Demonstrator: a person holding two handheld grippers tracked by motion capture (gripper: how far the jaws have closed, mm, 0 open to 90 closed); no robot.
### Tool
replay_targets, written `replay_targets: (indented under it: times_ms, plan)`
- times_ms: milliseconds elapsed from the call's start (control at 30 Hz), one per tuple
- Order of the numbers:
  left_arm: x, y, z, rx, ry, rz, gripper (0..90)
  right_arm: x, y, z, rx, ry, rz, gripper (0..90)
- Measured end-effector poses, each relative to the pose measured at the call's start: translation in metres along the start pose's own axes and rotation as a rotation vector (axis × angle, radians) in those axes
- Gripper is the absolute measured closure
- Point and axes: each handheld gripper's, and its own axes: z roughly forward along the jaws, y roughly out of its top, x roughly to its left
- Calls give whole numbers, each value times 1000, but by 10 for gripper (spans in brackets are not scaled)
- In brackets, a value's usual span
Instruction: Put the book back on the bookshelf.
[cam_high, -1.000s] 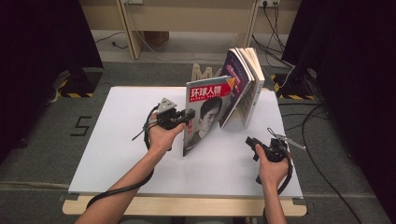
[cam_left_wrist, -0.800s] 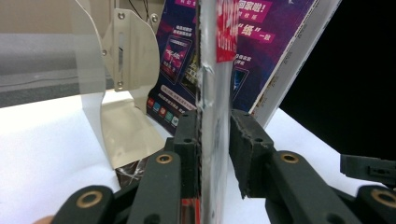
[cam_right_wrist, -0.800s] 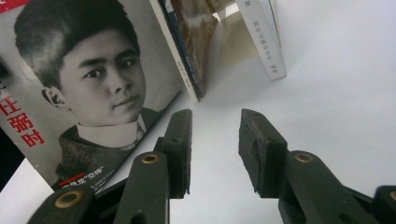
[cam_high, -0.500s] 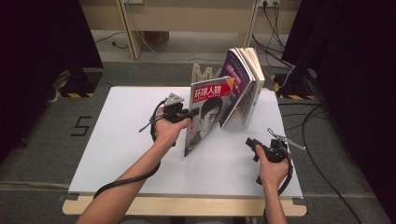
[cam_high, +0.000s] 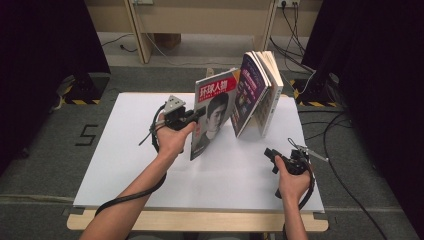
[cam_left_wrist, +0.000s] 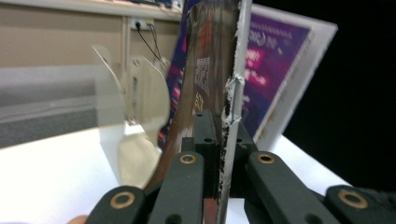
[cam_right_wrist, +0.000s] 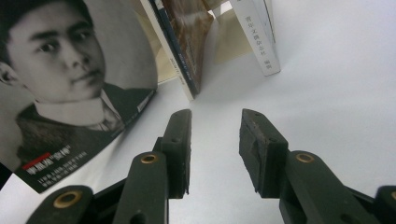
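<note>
High view: white table (cam_high: 125, 160), then a leaning row of books (cam_high: 260, 95) at its far right. Magazine (cam_high: 212, 112) stands tilted at mid-table, its left edge clamped by the left gripper (cam_high: 192, 117). Right gripper (cam_high: 270, 157) rests near the front right, jaws apart, holding nothing.

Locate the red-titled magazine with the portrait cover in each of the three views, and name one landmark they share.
High view: magazine stands upright at centre, its left edge clamped in the left gripper.
Left gripper view: seen edge-on, running up the middle between the shut jaws.
Right gripper view: the portrait cover is at upper left, beyond the open right gripper.
Shared landmark: the purple-covered book leaning behind it.
</note>
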Motion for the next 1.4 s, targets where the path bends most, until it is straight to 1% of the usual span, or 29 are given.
replay_targets:
  times_ms: [67,100,133,167,200,233,267,300,400,433,500,733,767,800,867,900,1033,1167,1200,1267,1400]
  plan:
    - [2,4,-2,-23,16,4,868,0,0,0,-5,1,-5,642]
    - [3,6,-3,-39,21,4,868,1,0,0,-2,2,3,642]
    - [3,8,-4,-48,26,6,868,0,0,0,-5,0,-7,642]
    - [3,10,-4,-59,32,10,868,0,0,0,-6,0,-5,643]
    - [3,12,-3,-69,37,4,868,0,0,0,-4,2,-6,642]
    - [3,13,-3,-73,39,4,868,-1,0,0,-4,2,-6,642]
    - [3,15,-1,-78,43,4,868,0,0,0,1,1,3,642]
    - [3,16,0,-82,52,7,868,-2,0,0,-6,-1,-7,643]
    - [2,20,4,-101,72,12,868,-1,1,-2,-4,1,10,643]
    - [2,21,5,-108,79,14,868,-2,1,-2,-10,1,2,642]
    - [1,22,8,-120,88,7,868,-2,1,-2,-12,0,-3,642]
    - [-1,22,23,-136,122,13,868,-3,1,-3,-15,-2,-5,642]
    - [0,22,25,-136,124,13,868,-1,1,-3,-11,-2,16,642]
    - [1,21,28,-139,129,11,868,-3,1,-3,-14,-1,-1,643]
    - [2,21,31,-135,135,11,868,-4,1,-4,-16,-4,-5,643]
    - [3,21,34,-136,138,8,868,-3,1,-4,-15,-2,7,643]
    - [4,22,43,-140,154,14,868,-4,2,-4,-18,-4,3,642]
    - [5,22,50,-155,165,10,868,-3,1,-4,-11,-2,3,642]
    - [6,22,51,-158,169,13,868,-3,0,-3,-10,0,11,642]
    - [7,22,55,-161,176,17,868,-4,0,-3,-11,-3,-1,643]
    - [10,20,64,-161,188,16,867,-3,1,-3,-12,-2,0,642]
